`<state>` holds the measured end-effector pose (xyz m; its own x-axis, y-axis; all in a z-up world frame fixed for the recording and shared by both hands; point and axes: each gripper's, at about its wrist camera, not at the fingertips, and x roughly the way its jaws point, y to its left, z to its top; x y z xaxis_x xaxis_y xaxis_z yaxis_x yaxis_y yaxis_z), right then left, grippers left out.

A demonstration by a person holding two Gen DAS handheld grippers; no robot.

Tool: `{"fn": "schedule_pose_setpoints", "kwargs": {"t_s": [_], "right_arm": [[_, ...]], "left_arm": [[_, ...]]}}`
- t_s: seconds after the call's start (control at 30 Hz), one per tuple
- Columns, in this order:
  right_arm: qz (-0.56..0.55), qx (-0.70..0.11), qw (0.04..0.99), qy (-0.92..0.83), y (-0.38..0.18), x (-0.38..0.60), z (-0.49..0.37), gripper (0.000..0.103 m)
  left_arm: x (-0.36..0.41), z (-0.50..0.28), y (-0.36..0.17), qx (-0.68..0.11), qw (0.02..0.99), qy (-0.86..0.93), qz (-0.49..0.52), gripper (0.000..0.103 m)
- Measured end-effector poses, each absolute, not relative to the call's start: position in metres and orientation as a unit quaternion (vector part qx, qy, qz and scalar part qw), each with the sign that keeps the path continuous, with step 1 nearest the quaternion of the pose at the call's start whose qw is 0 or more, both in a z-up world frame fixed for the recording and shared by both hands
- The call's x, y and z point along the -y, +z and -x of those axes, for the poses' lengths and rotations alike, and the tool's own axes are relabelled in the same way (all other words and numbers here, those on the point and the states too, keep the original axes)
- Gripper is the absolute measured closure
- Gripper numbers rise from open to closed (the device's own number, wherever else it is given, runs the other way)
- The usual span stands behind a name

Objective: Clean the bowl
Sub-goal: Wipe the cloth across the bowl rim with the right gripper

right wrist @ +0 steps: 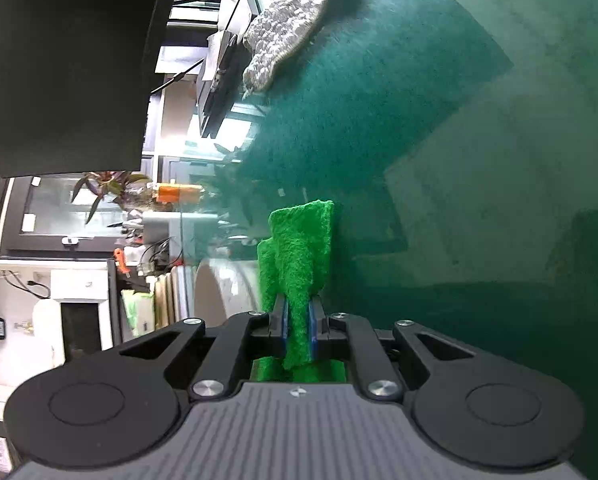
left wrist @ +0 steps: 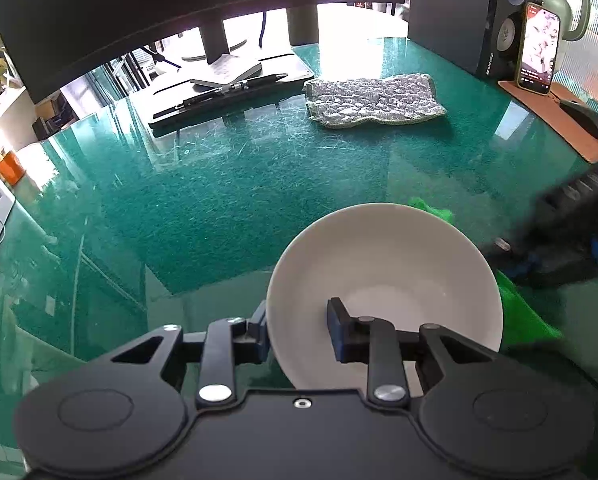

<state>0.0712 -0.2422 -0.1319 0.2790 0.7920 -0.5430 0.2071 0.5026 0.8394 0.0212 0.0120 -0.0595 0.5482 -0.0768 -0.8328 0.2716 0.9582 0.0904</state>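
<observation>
Gripping the near-left rim of the round white ceramic bowl, the left gripper has one blue-padded finger outside the wall and the other inside the basin, clamped on the rim. That bowl sits tilted over the glass-topped green desk, low and right of centre in the left wrist view, its hollow looking bare and smooth. Just behind its far rim and along its right side, folds of a bright green fluffy cloth peek out. Right of the bowl, blurred and dark, the right gripper reaches in close to the rim; whether it touches the bowl cannot be told.

From the right wrist view, that gripper is clenched on the green cloth, which stands up between its blue pads and bunches behind them. Left of the cloth, the bowl's pale outer wall shows, just beside it.

Beyond the bowl on the desk lies a grey knitted dishcloth, well apart. Farther to the bowl's right, a black computer mouse rests on a brown leather mat, with a lit smartphone propped against a black speaker.
</observation>
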Motion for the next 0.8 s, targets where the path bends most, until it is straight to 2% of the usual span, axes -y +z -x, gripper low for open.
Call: {"fn": "schedule_pose_setpoints", "kwargs": {"t_s": [0.2,0.53,0.8], "right_arm": [[-0.423,-0.543,0.679,0.255,-0.123,0.213,-0.107,0.092],[-0.429,-0.565,0.667,0.228,-0.123,0.249,-0.062,0.092],[-0.409,-0.552,0.688,0.233,-0.121,0.228,-0.092,0.092]], "left_arm": [[-0.012,-0.021,-0.059,-0.465,0.873,-0.099,-0.105,0.075],[-0.012,-0.02,-0.059,-0.465,0.872,-0.111,-0.104,0.072],[-0.014,-0.034,-0.062,-0.45,0.872,-0.152,-0.119,0.071]]}}
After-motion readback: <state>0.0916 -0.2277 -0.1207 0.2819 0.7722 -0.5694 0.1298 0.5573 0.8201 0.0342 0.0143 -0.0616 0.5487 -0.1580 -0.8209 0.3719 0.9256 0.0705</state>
